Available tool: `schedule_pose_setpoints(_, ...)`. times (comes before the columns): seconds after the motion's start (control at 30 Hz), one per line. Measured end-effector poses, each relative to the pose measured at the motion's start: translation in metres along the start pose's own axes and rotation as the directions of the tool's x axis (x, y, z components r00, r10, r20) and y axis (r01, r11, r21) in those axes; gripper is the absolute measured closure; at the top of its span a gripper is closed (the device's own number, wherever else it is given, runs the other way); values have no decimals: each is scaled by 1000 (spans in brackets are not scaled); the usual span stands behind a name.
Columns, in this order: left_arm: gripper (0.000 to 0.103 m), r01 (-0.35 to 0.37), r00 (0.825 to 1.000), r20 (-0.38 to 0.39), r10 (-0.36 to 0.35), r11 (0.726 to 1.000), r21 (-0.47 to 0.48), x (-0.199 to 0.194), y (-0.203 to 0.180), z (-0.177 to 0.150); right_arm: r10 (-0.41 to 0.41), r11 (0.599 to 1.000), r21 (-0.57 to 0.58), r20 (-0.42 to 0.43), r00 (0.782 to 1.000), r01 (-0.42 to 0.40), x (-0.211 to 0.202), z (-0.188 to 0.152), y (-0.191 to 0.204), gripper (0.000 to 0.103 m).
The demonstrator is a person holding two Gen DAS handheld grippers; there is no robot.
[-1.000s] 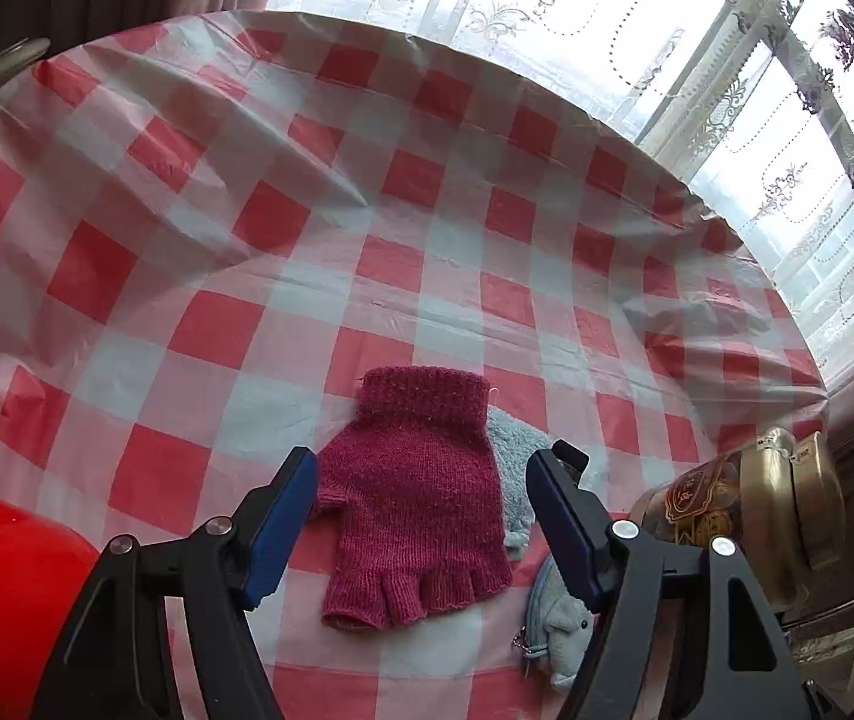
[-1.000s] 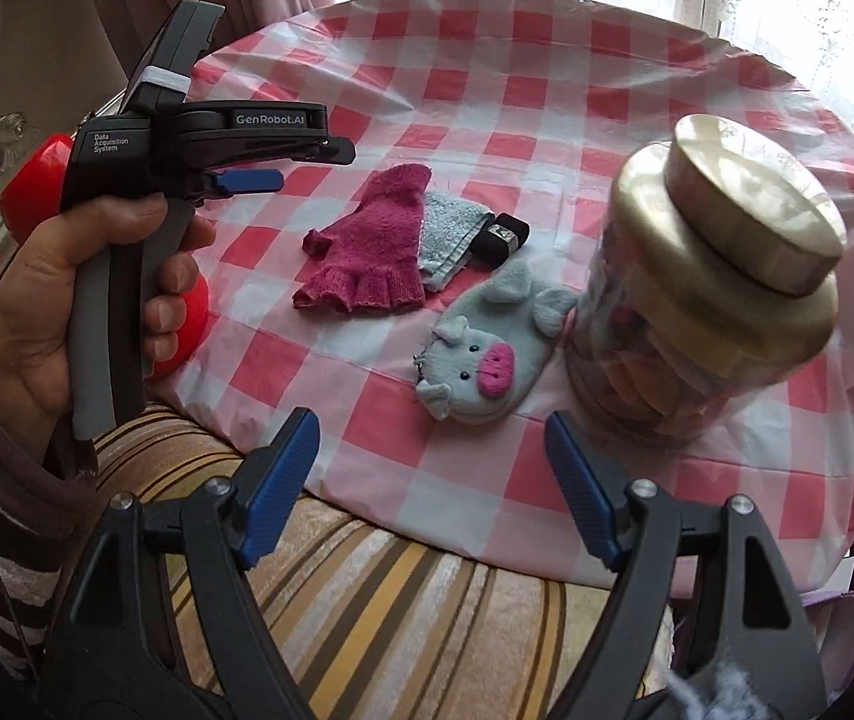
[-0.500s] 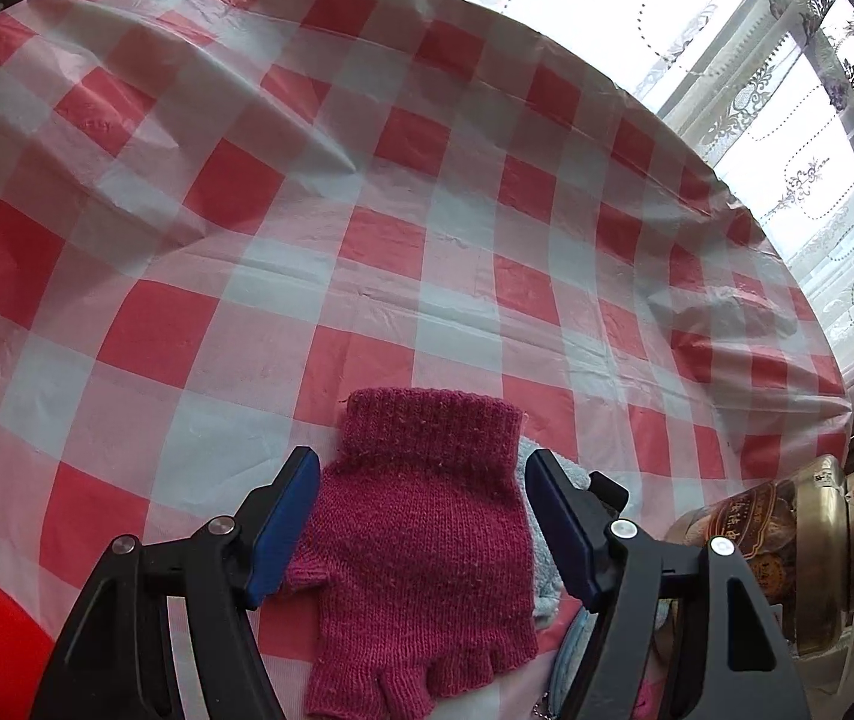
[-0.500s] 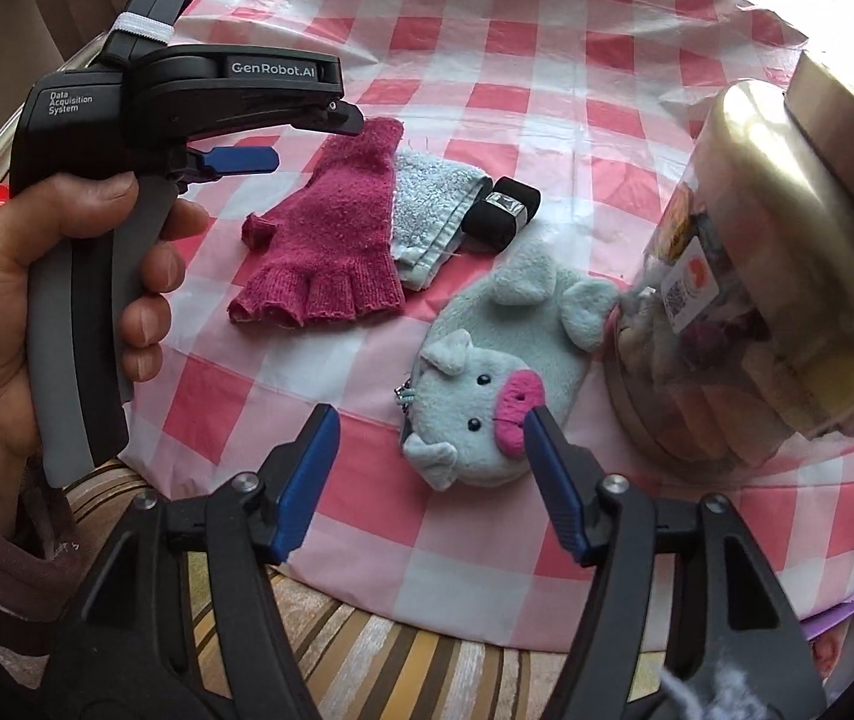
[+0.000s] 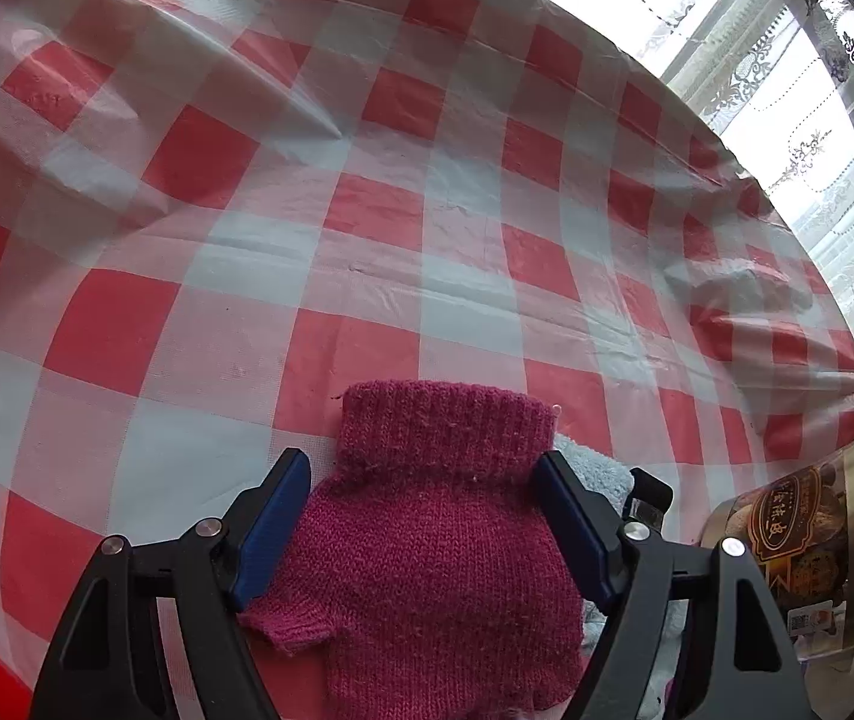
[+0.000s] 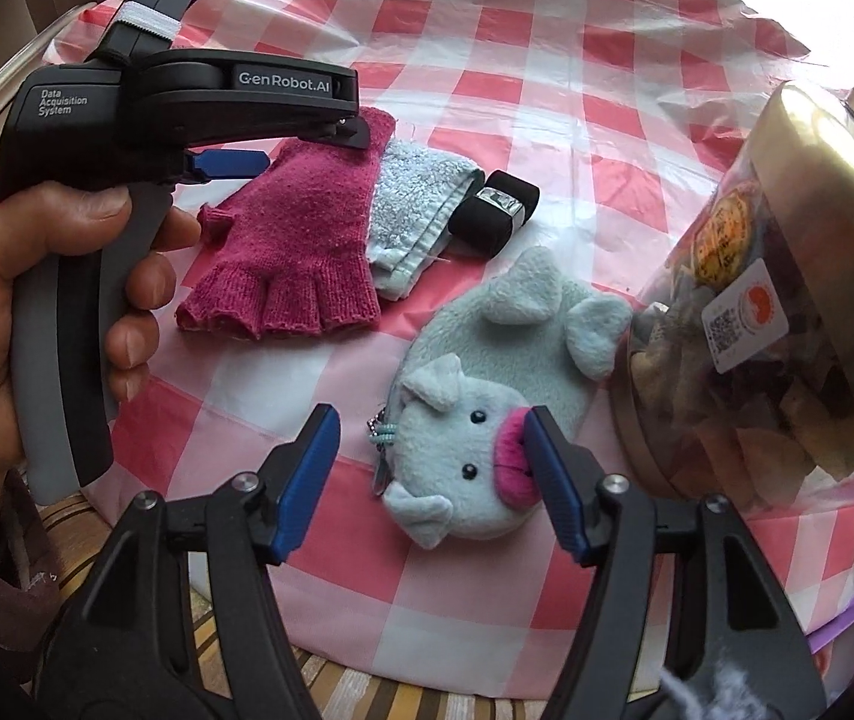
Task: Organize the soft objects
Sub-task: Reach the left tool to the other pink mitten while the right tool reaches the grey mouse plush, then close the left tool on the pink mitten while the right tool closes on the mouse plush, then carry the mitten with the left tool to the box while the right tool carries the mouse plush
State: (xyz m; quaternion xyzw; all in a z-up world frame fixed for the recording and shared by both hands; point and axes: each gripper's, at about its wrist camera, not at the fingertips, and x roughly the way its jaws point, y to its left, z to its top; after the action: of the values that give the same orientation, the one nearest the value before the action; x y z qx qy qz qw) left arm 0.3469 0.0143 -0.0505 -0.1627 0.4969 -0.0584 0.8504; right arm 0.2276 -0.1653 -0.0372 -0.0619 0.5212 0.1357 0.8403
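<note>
A magenta knitted fingerless glove [image 5: 427, 540] lies flat on the red-and-white checked tablecloth [image 5: 367, 210]. My left gripper [image 5: 422, 462] straddles its wrist; the jaws are opening and the blue pads stand just clear of the knit. In the right wrist view a hand holds that left gripper [image 6: 307, 150] low over the glove [image 6: 295, 228]. A pale blue plush pig pouch [image 6: 475, 360] lies near the table's front edge. My right gripper [image 6: 430, 420] hovers over it, jaws closing, with the pig's face between them; the right pad overlaps the pink snout and the left pad stands clear.
A fluffy light blue cloth [image 6: 415, 204] lies tucked beside the glove, with a small black band roll [image 6: 496, 204] next to it. A clear jar with a gold lid [image 6: 787, 300] stands close on the right. A striped cushion [image 6: 367, 696] sits below the table edge.
Both grippers have come down and closer to the table: the left onto the glove's wrist, the right from the table edge over the pig pouch. The right jaws have narrowed.
</note>
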Motion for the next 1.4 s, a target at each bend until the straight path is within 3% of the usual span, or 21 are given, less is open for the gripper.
schedule_pose_setpoints(0.27,61,-4,1000,12,3,996,85,-3,-12,-4,-9,1000,16,-11,1000,9,7,-2,-3,51)
schedule_pose_setpoints(0.4,79,-14,1000,14,12,991,134,-3,-20,-8,9,1000,11,-11,1000,-9,8,-2,-2,70)
schedule_pose_setpoints(0.5,85,-27,999,27,23,990,140,-7,-21,-9,16,1000,8,-3,1000,-16,7,-2,-1,79)
schedule_pose_setpoints(0.8,89,-20,997,72,11,992,121,-28,-20,-11,49,998,26,33,998,-50,-8,-5,-3,87)
schedule_pose_setpoints(1.4,90,52,983,169,-69,994,99,-84,-24,-15,97,995,22,85,992,-99,-52,-14,-2,89)
